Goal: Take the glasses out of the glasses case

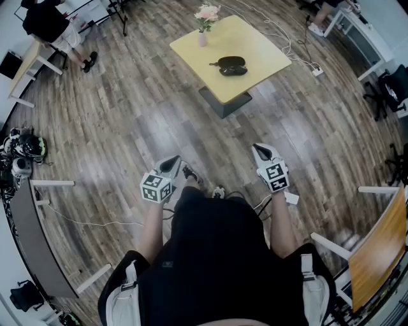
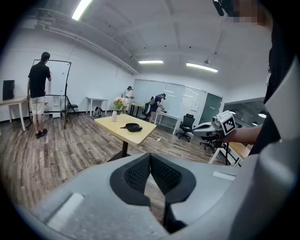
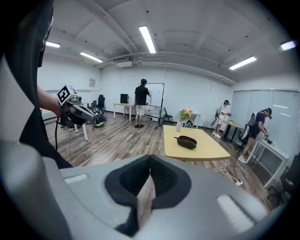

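I see a pale yellow table (image 1: 255, 48) on a grey-brown, wood-plank floor (image 1: 115, 127). The glasses case (image 1: 232, 65) on it is glossy black. The flowers (image 1: 207, 13) are pink and their vase (image 1: 203, 39) is white. My left gripper (image 1: 171, 167) and right gripper (image 1: 260, 151) are light grey, with black-and-white square-patterned cubes and black ribbed pads (image 2: 137, 176).

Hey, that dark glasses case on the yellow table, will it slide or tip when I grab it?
The glasses case looks low and rounded, so it probably won't tip. It lies on the smooth yellow table, so a push may slide it. Too far to judge stiffness.
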`<state>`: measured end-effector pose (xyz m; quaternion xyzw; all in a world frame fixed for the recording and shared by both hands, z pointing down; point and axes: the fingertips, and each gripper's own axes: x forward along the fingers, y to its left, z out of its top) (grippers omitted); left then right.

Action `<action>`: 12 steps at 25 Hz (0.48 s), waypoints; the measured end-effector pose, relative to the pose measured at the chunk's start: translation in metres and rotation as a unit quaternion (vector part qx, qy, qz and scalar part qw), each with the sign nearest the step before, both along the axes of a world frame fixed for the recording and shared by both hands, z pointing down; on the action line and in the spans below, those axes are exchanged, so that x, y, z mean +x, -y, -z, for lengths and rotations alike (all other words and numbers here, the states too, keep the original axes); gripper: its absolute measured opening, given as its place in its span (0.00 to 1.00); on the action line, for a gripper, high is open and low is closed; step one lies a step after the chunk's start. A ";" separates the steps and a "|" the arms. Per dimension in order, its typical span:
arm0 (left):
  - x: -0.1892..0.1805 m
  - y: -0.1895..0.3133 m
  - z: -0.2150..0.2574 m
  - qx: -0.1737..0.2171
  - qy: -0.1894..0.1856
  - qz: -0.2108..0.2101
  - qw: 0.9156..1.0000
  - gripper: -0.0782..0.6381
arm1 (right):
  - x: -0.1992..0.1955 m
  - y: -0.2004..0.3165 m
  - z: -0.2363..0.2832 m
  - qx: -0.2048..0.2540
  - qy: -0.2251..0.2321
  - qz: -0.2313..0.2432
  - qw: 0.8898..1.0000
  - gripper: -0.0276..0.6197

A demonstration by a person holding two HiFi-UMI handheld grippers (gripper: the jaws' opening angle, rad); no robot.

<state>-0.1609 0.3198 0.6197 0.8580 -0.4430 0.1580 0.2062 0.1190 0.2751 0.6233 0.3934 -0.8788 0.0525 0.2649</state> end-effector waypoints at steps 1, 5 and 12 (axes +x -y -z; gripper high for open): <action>0.001 0.001 0.001 0.001 -0.002 0.001 1.000 0.12 | 0.002 0.002 0.001 0.001 0.001 -0.001 1.000 0.05; 0.001 0.006 0.002 0.002 -0.002 0.017 1.000 0.12 | 0.007 0.006 0.003 0.001 -0.001 -0.004 1.000 0.05; 0.008 0.021 0.006 0.011 -0.008 0.025 1.000 0.12 | 0.019 0.015 0.015 0.016 0.006 -0.001 1.000 0.05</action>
